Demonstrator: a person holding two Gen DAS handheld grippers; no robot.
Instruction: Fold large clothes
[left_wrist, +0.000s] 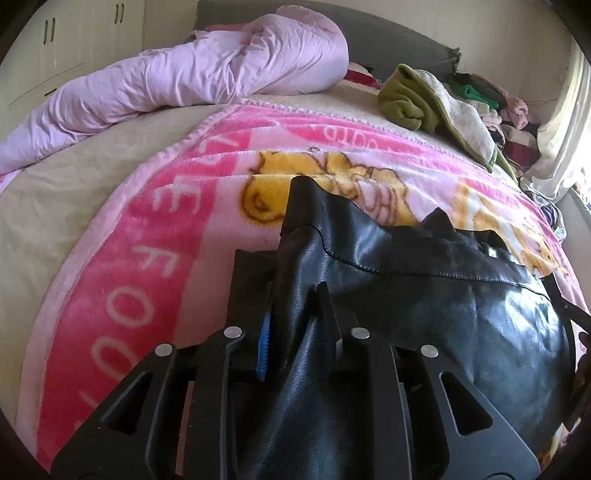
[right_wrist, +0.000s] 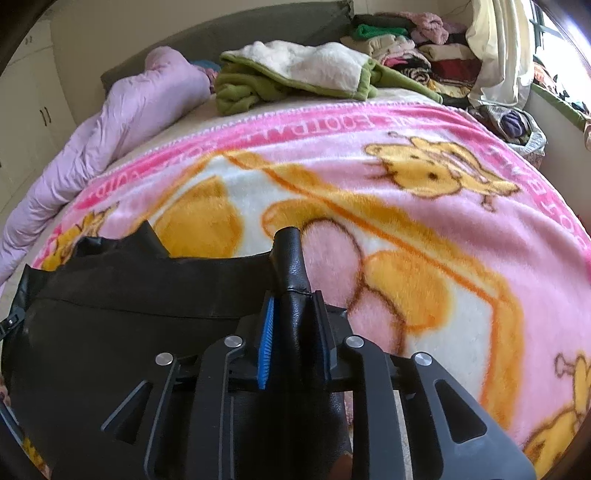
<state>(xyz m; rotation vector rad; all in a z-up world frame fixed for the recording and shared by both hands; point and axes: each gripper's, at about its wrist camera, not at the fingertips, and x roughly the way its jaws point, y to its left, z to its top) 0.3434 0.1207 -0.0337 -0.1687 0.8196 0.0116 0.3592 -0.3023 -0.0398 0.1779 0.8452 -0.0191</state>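
Observation:
A black leather jacket lies over the pink cartoon blanket on the bed. My left gripper is shut on a fold at the jacket's left edge, and the leather sticks up past the fingertips. In the right wrist view the jacket spreads to the left, lining side showing. My right gripper is shut on a rolled edge of the jacket at its right end. Both grippers hold the jacket just above the blanket.
A lilac duvet is bunched along the far left of the bed. A green and white fleece lies at the head. A pile of mixed clothes sits at the far right by the curtain. Cupboards stand behind.

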